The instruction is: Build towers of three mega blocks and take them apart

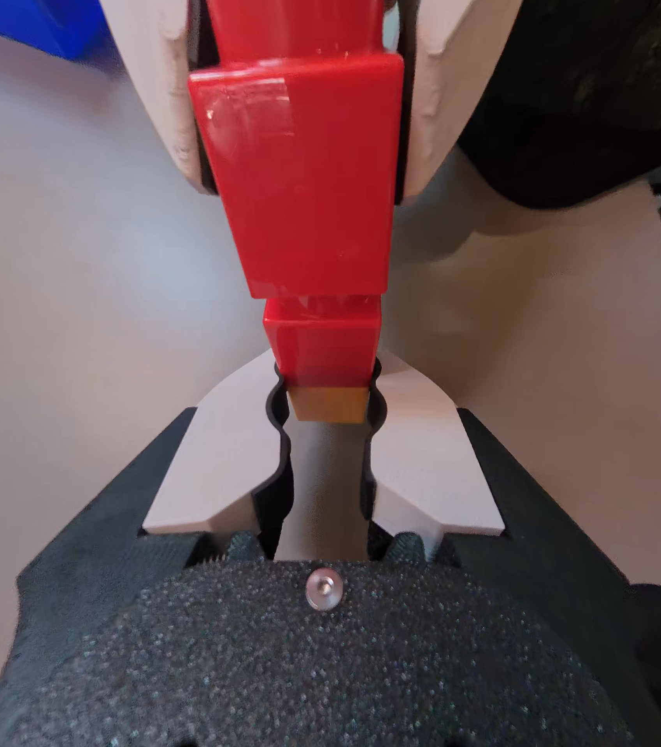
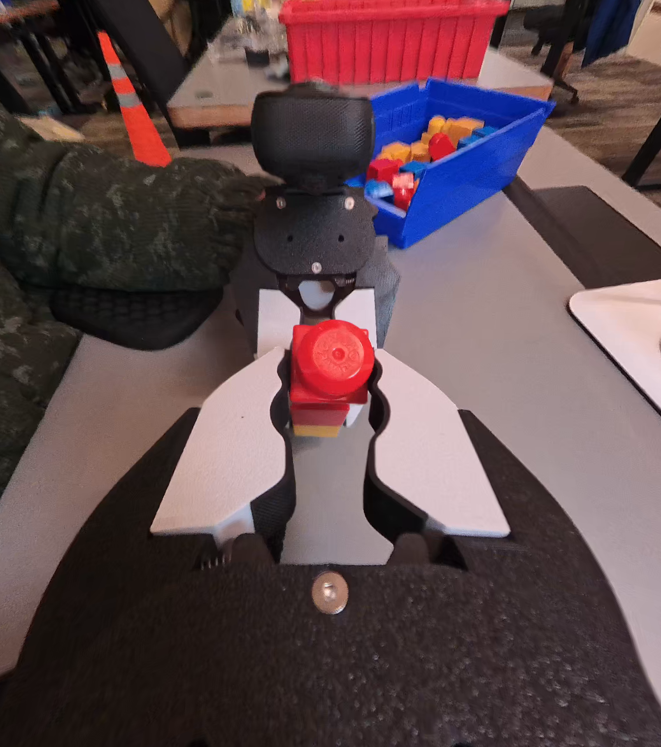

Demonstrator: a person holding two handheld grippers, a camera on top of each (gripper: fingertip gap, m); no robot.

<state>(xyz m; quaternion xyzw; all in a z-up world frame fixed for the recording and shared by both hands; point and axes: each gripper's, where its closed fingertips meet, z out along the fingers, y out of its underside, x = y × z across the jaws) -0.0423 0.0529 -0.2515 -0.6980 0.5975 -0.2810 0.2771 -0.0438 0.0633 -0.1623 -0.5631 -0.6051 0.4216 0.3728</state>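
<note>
Left wrist view: left gripper point(image 1: 328, 394) clamps the tower's lower red block point(image 1: 320, 351) above the yellow block point(image 1: 329, 404); right gripper point(image 2: 330, 388) ahead of it is closed on the top red block point(image 1: 300, 178). Tower is off the table point(image 2: 502, 364), blue bin point(image 2: 462, 178) behind left gripper. Looks like disassembly; next needs a straight pull apart

Lab-like workroom: grey tables point(image 2: 482, 323), storage bins point(image 2: 385, 44), traffic cone point(image 2: 134, 113).

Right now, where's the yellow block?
The yellow block is at the bottom of the tower, under two red blocks, level with the left gripper fingertips. In the right wrist view it shows low between the right gripper fingers.
</note>
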